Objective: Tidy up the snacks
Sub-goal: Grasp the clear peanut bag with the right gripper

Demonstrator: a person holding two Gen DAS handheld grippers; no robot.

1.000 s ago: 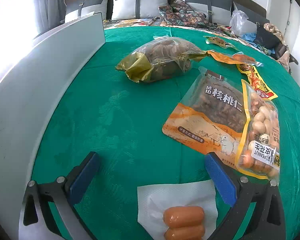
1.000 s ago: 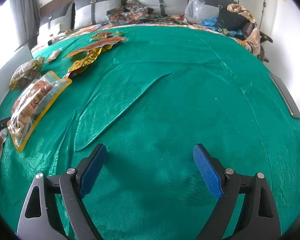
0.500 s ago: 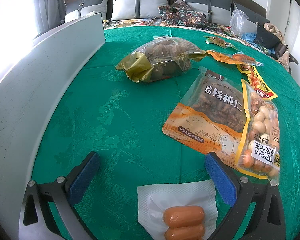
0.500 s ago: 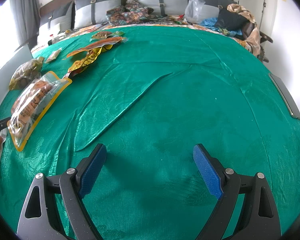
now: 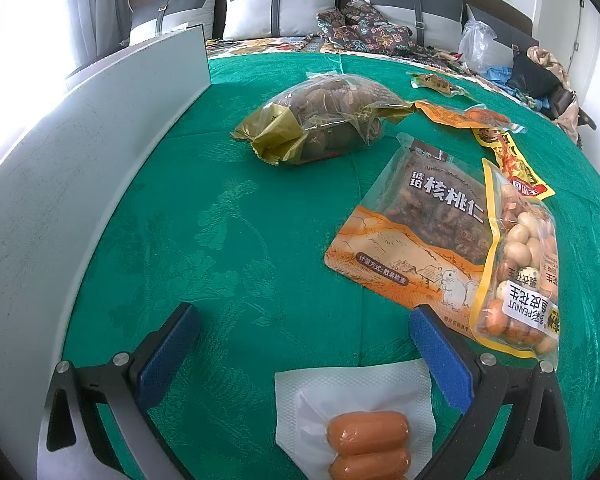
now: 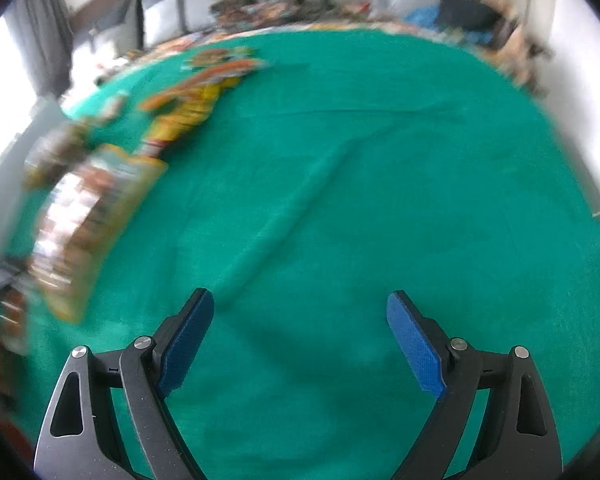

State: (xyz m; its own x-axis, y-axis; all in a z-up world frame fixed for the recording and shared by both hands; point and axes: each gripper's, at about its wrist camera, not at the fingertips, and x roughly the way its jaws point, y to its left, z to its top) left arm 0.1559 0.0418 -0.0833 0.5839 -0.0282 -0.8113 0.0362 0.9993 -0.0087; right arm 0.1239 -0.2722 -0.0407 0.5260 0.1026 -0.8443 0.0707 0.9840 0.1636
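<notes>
Snack packs lie on a green cloth (image 5: 228, 240). A sausage pack (image 5: 360, 420) sits between the fingers of my open left gripper (image 5: 304, 320), near the bottom edge. Ahead to the right are an orange walnut bag (image 5: 420, 232) and a peanut bag (image 5: 520, 264) overlapping it. A clear bag of brown nuts (image 5: 328, 116) lies further off. My right gripper (image 6: 300, 300) is open over bare cloth (image 6: 360, 200); the blurred peanut bag (image 6: 88, 216) lies to its left.
A grey board (image 5: 72, 152) stands along the left side of the cloth. Thin orange and yellow packets (image 5: 504, 148) lie at the far right. Cushions (image 5: 280, 4) and a plastic bag (image 5: 476, 44) sit behind. The right wrist view is motion-blurred.
The right gripper's view has swung and blurred, with the snacks shifting rightwards in it. The left gripper has not moved.
</notes>
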